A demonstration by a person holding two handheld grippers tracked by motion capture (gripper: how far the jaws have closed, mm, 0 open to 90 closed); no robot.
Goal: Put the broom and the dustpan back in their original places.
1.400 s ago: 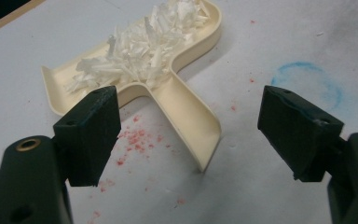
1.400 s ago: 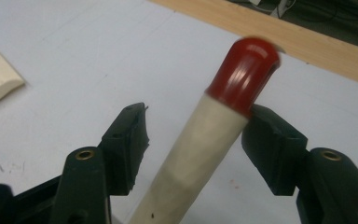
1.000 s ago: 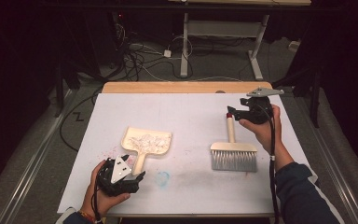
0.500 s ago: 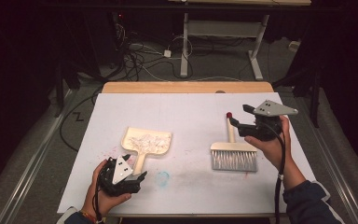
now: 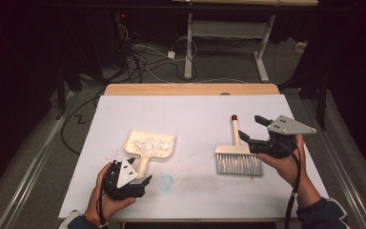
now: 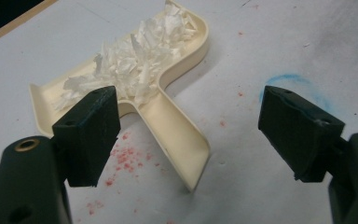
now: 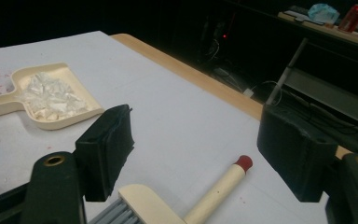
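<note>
Now brush lies flat lower right on table, released; right gripper beside it, jaws just been opening, nothing between. Dustpan centre-left, holding paper shreds; left gripper jaws spread, straddling handle, likely ready to grasp.

Dustpan: you see smooth cream plastic, slightly glossy
Paper scraps: white, crumpled, matt
Brush: cream handle, grey bristles
Worktop: matt white sheet over wood
Your tool pads: matt black

Cream dustpan – paper-filled, brush flat
</note>
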